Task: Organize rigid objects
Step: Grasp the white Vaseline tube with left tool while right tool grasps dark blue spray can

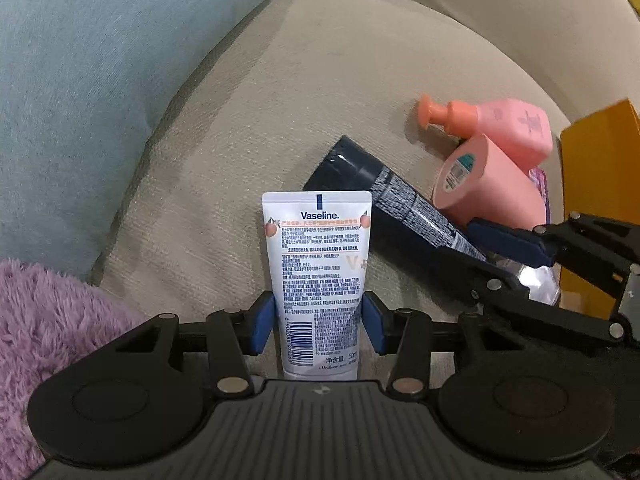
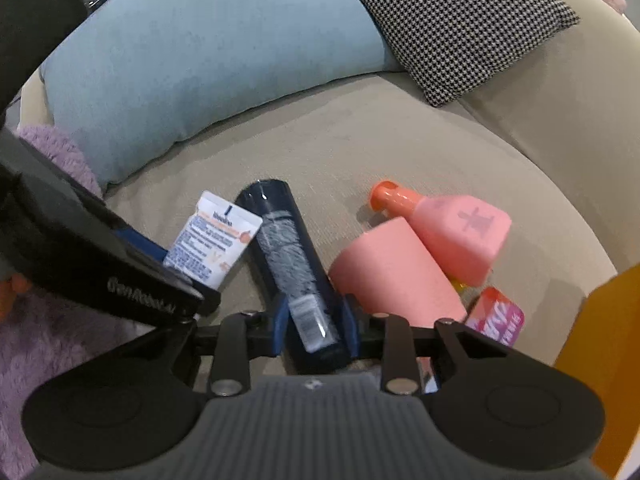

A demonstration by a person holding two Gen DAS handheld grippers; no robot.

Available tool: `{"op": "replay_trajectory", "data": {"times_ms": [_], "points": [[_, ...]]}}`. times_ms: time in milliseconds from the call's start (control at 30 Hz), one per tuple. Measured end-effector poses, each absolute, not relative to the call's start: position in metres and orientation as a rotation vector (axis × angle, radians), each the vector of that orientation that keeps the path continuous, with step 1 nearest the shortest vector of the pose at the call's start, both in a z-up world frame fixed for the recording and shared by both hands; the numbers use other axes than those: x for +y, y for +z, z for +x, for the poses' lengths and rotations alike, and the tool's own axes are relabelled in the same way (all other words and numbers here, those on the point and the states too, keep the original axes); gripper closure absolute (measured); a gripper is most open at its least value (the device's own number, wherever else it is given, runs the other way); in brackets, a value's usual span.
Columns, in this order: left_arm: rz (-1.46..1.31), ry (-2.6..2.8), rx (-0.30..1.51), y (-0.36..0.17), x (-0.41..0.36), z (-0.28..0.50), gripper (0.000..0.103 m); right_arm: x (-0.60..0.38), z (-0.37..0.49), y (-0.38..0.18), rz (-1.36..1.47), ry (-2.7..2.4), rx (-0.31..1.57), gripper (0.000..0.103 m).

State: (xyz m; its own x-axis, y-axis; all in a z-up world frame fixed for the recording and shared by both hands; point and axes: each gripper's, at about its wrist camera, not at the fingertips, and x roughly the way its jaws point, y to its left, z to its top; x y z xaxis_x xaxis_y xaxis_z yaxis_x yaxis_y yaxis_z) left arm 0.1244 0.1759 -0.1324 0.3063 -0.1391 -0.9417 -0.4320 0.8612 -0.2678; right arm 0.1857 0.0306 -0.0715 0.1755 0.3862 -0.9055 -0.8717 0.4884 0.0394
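My left gripper (image 1: 319, 326) is shut on a white Vaseline tube (image 1: 318, 276), crimped end pointing away; the tube also shows in the right wrist view (image 2: 212, 240). My right gripper (image 2: 315, 326) is shut on a dark navy tube (image 2: 290, 264), cap end away; it lies beside the Vaseline tube in the left wrist view (image 1: 384, 196). A pink cylinder (image 2: 394, 276) and a pink pump bottle (image 2: 456, 228) lie on the beige sofa seat (image 2: 360, 140) to the right, also in the left wrist view (image 1: 484, 188) (image 1: 500, 124).
An orange box (image 1: 600, 184) stands at the right edge, also in the right wrist view (image 2: 600, 340). A pink packet (image 2: 498, 318) lies by it. A blue cushion (image 2: 208, 60), a houndstooth cushion (image 2: 460, 28) and a purple fluffy throw (image 1: 48, 328) border the seat.
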Motion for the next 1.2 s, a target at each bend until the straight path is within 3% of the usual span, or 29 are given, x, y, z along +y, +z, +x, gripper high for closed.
{"op": "replay_trajectory", "data": {"times_ms": [300, 533, 633, 733, 867, 1200], "points": [[-0.561, 0.218, 1.248, -0.128, 0.181, 0.12, 0.051, 0.027, 0.189, -0.072, -0.465, 0.91, 1.076, 0.074], [-0.573, 0.218, 1.241, -0.13, 0.18, 0.117, 0.05, 0.02, 0.201, -0.078, -0.389, 0.93, 1.139, 0.062], [-0.578, 0.201, 1.24, -0.129, 0.181, 0.116, 0.05, 0.018, 0.198, -0.077, -0.377, 0.945, 1.175, 0.071], [-0.56, 0.183, 1.258, -0.129, 0.179, 0.117, 0.05, 0.016, 0.187, -0.069, -0.353, 0.945, 1.205, 0.098], [-0.525, 0.16, 1.271, -0.13, 0.171, 0.121, 0.05, 0.009, 0.169, -0.069, -0.336, 0.896, 1.237, 0.098], [-0.613, 0.186, 1.226, -0.129, 0.181, 0.119, 0.05, -0.005, 0.158, -0.067, -0.247, 0.84, 1.253, 0.086]]}}
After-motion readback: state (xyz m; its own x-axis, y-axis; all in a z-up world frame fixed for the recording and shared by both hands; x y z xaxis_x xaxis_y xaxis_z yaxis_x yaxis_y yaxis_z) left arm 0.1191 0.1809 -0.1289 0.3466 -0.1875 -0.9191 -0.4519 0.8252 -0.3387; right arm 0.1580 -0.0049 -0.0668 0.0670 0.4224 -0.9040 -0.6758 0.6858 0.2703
